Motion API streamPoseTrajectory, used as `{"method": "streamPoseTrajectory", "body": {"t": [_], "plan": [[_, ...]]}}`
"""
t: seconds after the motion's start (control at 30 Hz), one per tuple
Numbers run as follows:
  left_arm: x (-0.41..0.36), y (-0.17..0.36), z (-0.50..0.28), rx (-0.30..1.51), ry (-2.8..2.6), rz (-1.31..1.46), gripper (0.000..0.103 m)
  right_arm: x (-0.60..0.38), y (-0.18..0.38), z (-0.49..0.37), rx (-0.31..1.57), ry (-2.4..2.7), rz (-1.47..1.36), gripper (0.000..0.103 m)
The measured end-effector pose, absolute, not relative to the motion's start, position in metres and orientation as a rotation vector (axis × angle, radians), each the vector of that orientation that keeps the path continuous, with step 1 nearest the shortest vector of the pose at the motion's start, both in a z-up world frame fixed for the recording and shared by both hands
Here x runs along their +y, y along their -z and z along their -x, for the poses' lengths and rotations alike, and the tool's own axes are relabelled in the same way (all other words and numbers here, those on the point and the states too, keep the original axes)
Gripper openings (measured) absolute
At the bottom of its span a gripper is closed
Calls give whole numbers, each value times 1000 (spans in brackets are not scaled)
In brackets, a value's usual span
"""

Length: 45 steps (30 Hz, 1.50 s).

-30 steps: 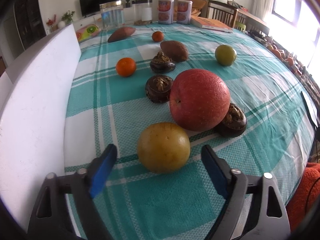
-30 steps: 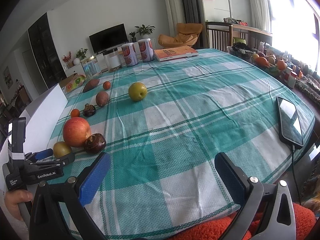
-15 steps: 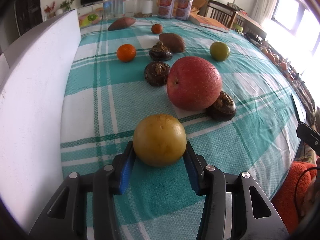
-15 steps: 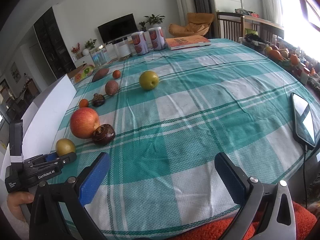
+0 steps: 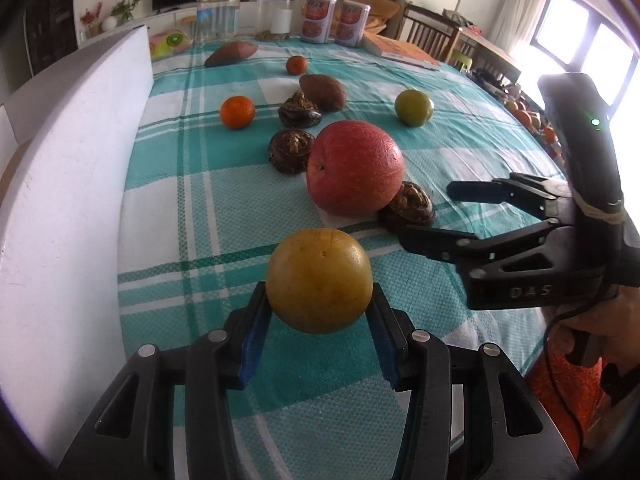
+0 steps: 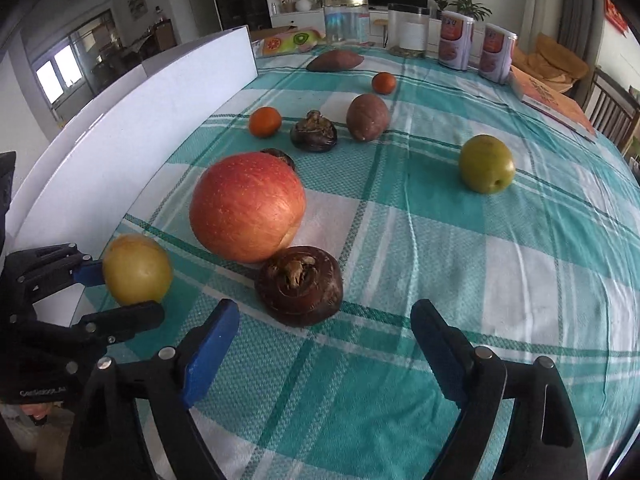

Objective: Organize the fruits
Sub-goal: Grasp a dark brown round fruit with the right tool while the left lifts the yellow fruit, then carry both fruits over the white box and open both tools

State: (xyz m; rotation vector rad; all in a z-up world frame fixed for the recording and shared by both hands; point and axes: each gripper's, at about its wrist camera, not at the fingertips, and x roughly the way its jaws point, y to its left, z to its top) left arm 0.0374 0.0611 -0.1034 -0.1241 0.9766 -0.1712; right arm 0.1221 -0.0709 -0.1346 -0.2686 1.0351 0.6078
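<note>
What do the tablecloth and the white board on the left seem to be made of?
Tablecloth: looks like woven fabric, matte; a fine waffle-like weave shows in the teal and white checks. White board: smooth, rigid, faintly glossy, with small scuffs; perhaps foam board or painted panel, the pictures leave it open.

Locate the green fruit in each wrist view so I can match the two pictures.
Left wrist view: the green fruit sits upper right of centre, alone on the tablecloth, beyond the red apple.
Right wrist view: the green fruit sits right of centre, far right of the red apple.
Shared landmark: the red apple, with a dark brown fruit against it.
</note>
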Motion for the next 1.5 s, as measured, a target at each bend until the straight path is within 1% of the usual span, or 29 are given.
{"method": "streamPoseTrajectory", "body": {"t": [0.1, 0.17, 0.2, 0.3, 0.43, 0.6, 0.77, 0.87, 0.97, 1.1, 1.23, 1.4, 1.43, 1.47, 1.5], "plan": [[60, 99, -32, 970, 187, 124, 49, -58, 144, -120, 1007, -616, 311, 81], [59, 96, -30, 969, 194, 129, 49, -56, 142, -119, 986, -616, 313, 67], [59, 95, -29, 970, 200, 136, 49, -58, 140, -118, 984, -610, 302, 49], [59, 87, -25, 967, 220, 158, 49, -74, 135, -115, 1024, -581, 248, 49], [59, 66, -14, 921, 255, 182, 49, -111, 116, -107, 1057, -550, 93, 49], [71, 27, 4, 866, 310, 247, 49, -138, 75, -91, 1020, -559, -58, 49], [105, -15, 29, 795, 283, 286, 49, -107, 33, -71, 954, -662, -82, 49], [138, -26, 40, 771, 197, 293, 49, -68, 12, -58, 923, -769, -94, 49], [176, -21, 48, 770, 71, 300, 49, -21, -1, -45, 915, -878, -87, 49], [225, -1, 57, 802, -97, 328, 49, 46, -2, -29, 924, -990, -11, 49], [258, 20, 62, 835, -220, 346, 49, 105, 11, -14, 949, -1055, 90, 49], [275, 38, 66, 865, -308, 343, 50, 149, 35, -4, 977, -1074, 207, 50], [275, 40, 66, 868, -325, 336, 51, 154, 39, -3, 981, -1067, 226, 50], [275, 41, 66, 864, -344, 325, 56, 157, 40, -4, 981, -1063, 230, 52], [274, 40, 65, 858, -364, 310, 71, 157, 40, -5, 976, -1058, 225, 62]]}}
